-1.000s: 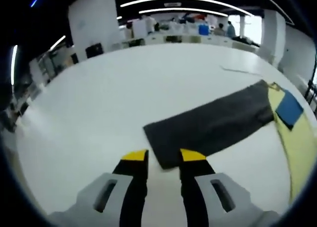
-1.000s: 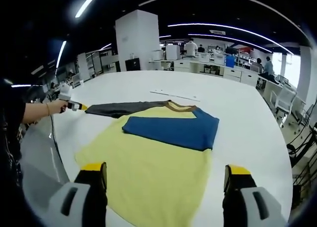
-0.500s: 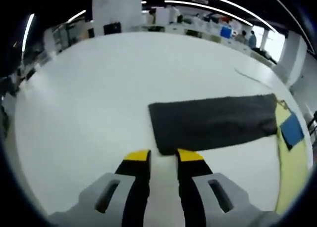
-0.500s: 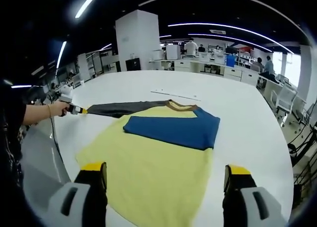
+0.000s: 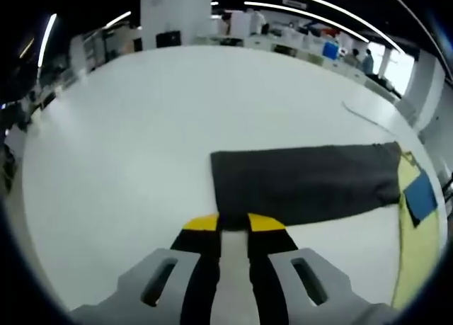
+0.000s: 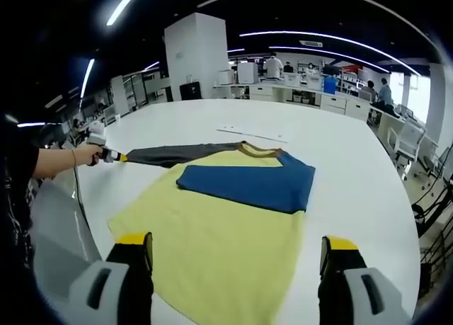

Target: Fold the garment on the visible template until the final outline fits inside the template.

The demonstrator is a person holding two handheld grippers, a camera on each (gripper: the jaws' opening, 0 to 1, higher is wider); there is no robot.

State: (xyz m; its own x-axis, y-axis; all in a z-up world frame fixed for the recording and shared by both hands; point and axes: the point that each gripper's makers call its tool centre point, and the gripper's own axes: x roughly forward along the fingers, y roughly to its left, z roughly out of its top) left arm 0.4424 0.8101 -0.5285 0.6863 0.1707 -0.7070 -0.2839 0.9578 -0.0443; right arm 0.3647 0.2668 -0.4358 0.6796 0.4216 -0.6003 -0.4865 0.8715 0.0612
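Garment (image 6: 226, 233), yellow-bodied, was laid flat on a white counter (image 6: 354, 162) in the right gripper view, with one blue sleeve (image 6: 248, 185) folded across the chest and a dark grey sleeve (image 6: 173, 154) stretched straight out to the side. A brown neckband (image 6: 258, 150) was seen at the far edge of the yellow body. No separate template outline could be made out beneath the cloth.

Left hand-held gripper (image 5: 233, 222) was recorded in its own view with yellow-tipped jaws drawn nearly together at the near corner of the grey sleeve's (image 5: 304, 183) cuff end; whether cloth was actually pinched between the tips could not be told. The sleeve was spread flat on the counter (image 5: 127, 148), running away toward the yellow body (image 5: 417, 247) and a patch of blue (image 5: 420, 196) at the edge of that view. The same gripper (image 6: 113, 156) was also seen from the right gripper view, held in a person's hand (image 6: 83, 155) at the sleeve's outer end.

Right hand-held gripper (image 6: 237, 251) was held above the near hem of the yellow body, its jaws set wide apart and nothing between them.

A thin strip (image 6: 251, 134) lay on the counter beyond the garment, apart from it. Desks and several people were visible in the background
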